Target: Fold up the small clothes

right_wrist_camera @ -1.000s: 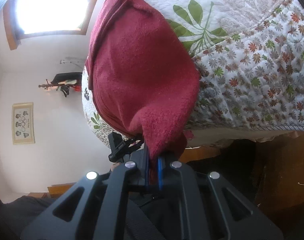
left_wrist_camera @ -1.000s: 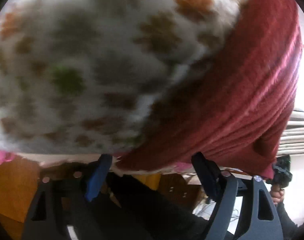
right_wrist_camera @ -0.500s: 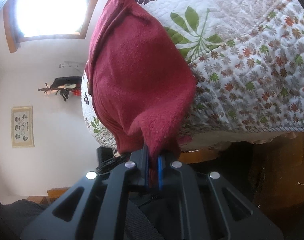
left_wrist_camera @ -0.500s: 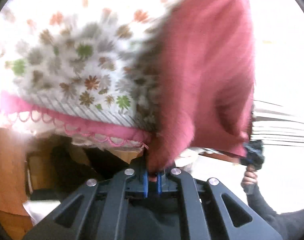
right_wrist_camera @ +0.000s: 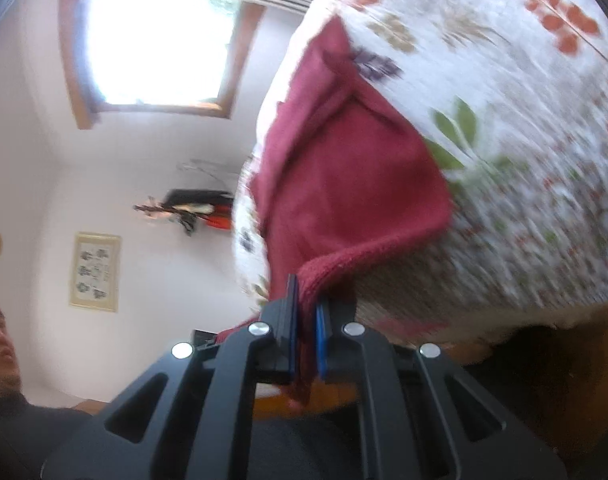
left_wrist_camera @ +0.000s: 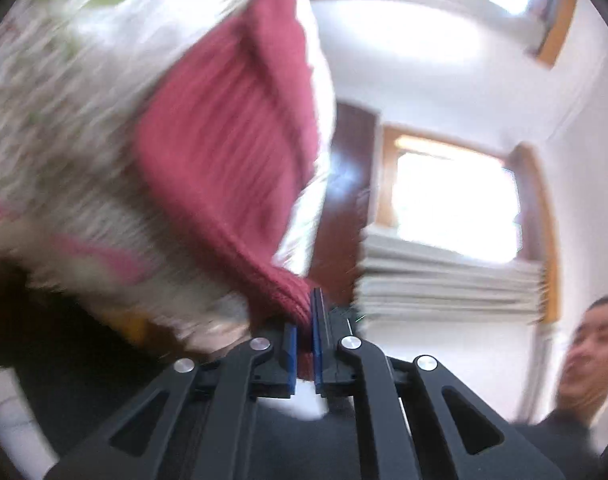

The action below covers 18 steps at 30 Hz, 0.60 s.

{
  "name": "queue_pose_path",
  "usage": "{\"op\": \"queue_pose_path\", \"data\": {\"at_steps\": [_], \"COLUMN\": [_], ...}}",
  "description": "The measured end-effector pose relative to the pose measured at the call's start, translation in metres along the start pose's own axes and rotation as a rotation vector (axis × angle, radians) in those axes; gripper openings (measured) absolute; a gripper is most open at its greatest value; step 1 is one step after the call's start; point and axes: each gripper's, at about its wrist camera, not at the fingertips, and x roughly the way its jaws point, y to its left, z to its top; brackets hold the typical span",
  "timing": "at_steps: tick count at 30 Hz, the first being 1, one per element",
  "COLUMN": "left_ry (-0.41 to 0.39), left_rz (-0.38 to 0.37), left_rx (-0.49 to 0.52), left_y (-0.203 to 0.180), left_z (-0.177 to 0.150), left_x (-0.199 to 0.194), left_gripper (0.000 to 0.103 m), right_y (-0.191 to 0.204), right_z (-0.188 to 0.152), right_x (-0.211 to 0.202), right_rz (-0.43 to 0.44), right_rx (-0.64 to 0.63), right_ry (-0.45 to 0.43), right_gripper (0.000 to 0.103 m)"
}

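I see the red garment lying against the floral quilt on the bed, with its lower corners drawn off the bed edge toward both cameras. It is a dark red, fleecy fabric; the left wrist view shows it ribbed and heavily motion-blurred.

1. Left gripper: the fingers are pressed together with 1 corner of the garment pinched between the blue pads. The fabric runs taut up and to the left from the pinch point.
2. Right gripper: the fingers are pressed together on another corner, with a folded hem clamped between the blue pads. A short tail of fabric hangs below the pinch.

The quilt shows a pink border along the bed edge in the left wrist view. Beyond the bed I see a bright window in a wooden frame, a framed picture on the white wall, and a person at the edge of both views.
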Motion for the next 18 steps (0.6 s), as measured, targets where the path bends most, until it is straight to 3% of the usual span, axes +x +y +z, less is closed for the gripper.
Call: {"op": "queue_pose_path", "data": {"at_steps": [4, 7, 9, 13, 14, 16, 18], "left_ry": [-0.132, -0.212, -0.245, -0.282, -0.293, -0.306, -0.312], "left_rz": [-0.094, -0.078, -0.028, 0.039, 0.052, 0.053, 0.062], "left_rx": [-0.102, -0.189, -0.226, -0.287, -0.295, -0.315, -0.297], "left_y": [-0.006, 0.019, 0.035, 0.054, 0.056, 0.057, 0.048], "left_z": [0.049, 0.087, 0.108, 0.133, 0.136, 0.14, 0.142], "left_x": [0.017, 0.036, 0.05, 0.07, 0.073, 0.072, 0.067], "left_gripper": [0.005, 0.005, 0.005, 0.008, 0.01, 0.024, 0.037], "right_y": [0.004, -0.006, -0.016, -0.031, -0.034, -0.035, -0.032], "right_z": [0.047, 0.085, 0.106, 0.129, 0.133, 0.138, 0.142], "right_x": [0.016, 0.039, 0.06, 0.088, 0.091, 0.086, 0.078], "right_rz": [0.043, 0.017, -0.037, -0.107, -0.106, -0.083, -0.053], "right_rx": [0.038, 0.077, 0.103, 0.135, 0.154, 0.168, 0.164], "right_ry": [-0.053, -0.072, -0.051, 0.003, 0.01, -0.005, -0.011], "right_gripper": [0.007, 0.007, 0.008, 0.018, 0.022, 0.039, 0.043]}}
